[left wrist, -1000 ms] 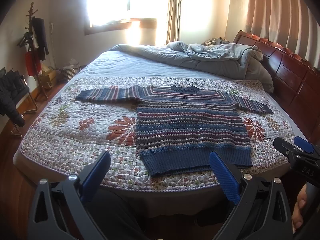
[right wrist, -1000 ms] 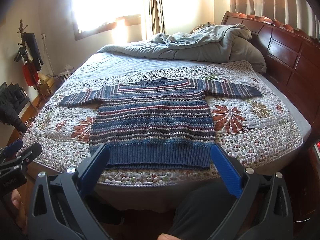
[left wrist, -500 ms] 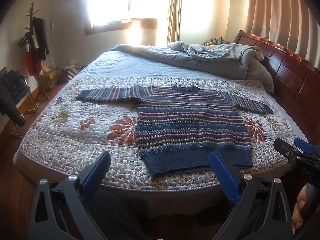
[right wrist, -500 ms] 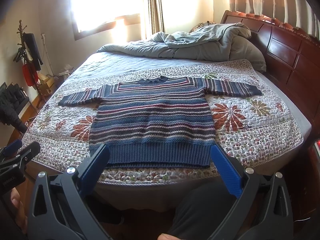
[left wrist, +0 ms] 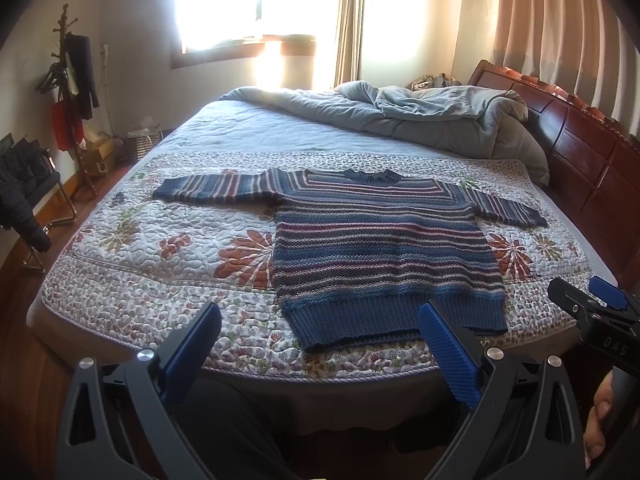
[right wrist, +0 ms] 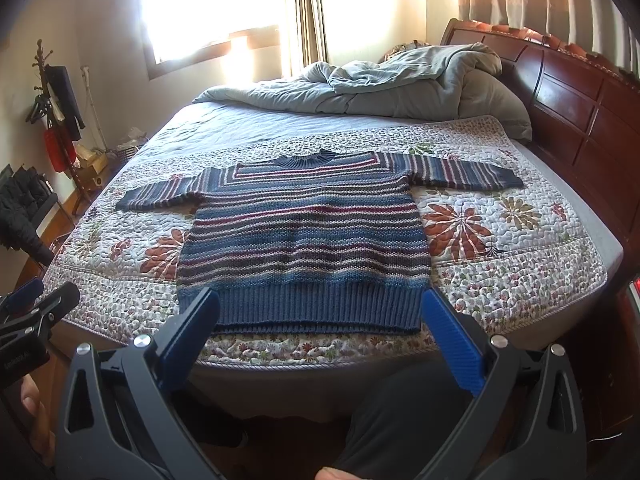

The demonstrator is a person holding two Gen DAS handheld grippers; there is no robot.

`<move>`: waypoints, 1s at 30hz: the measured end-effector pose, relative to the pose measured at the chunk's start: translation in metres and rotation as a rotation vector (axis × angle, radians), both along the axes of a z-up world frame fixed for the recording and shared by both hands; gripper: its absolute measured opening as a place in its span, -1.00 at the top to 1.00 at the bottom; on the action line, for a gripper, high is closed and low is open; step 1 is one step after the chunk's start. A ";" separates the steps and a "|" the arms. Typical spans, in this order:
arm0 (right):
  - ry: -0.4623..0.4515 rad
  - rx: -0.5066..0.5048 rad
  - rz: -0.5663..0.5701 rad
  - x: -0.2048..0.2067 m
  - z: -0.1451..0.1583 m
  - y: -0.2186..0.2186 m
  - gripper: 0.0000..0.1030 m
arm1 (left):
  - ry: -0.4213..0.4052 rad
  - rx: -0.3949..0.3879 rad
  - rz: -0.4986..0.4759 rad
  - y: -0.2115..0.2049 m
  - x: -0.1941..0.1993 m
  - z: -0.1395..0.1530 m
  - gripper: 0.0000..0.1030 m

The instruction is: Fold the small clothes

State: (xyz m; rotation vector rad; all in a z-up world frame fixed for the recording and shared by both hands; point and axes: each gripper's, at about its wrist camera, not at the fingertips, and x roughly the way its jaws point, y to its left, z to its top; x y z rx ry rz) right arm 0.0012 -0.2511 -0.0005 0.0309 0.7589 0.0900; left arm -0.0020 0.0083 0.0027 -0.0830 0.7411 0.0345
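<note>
A small blue striped knit sweater [left wrist: 376, 248] lies flat and face up on a floral quilt [left wrist: 160, 264], sleeves spread to both sides, hem toward me. It also shows in the right wrist view [right wrist: 308, 236]. My left gripper [left wrist: 320, 348] is open and empty, held off the near edge of the bed, just short of the hem. My right gripper [right wrist: 320, 340] is open and empty, also in front of the hem, about centred on it. The right gripper shows at the right edge of the left wrist view [left wrist: 600, 308].
A crumpled grey duvet [left wrist: 420, 116] is heaped at the far side of the bed. A dark wooden headboard [right wrist: 572, 92] runs along the right. A coat rack [left wrist: 72, 88] and a chair with dark clothes [left wrist: 24, 188] stand on the left. My legs show below the bed edge.
Both grippers have edged slightly forward toward the bed. The sweater has not moved.
</note>
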 end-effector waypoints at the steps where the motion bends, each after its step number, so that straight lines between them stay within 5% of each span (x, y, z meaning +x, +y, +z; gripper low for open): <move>1: 0.001 0.000 0.000 0.000 0.000 0.000 -0.95 | 0.000 0.000 0.000 0.000 0.000 0.000 -0.93; 30: 0.024 -0.001 -0.014 0.008 -0.011 -0.003 -0.95 | 0.024 0.006 -0.007 -0.003 0.010 -0.009 -0.93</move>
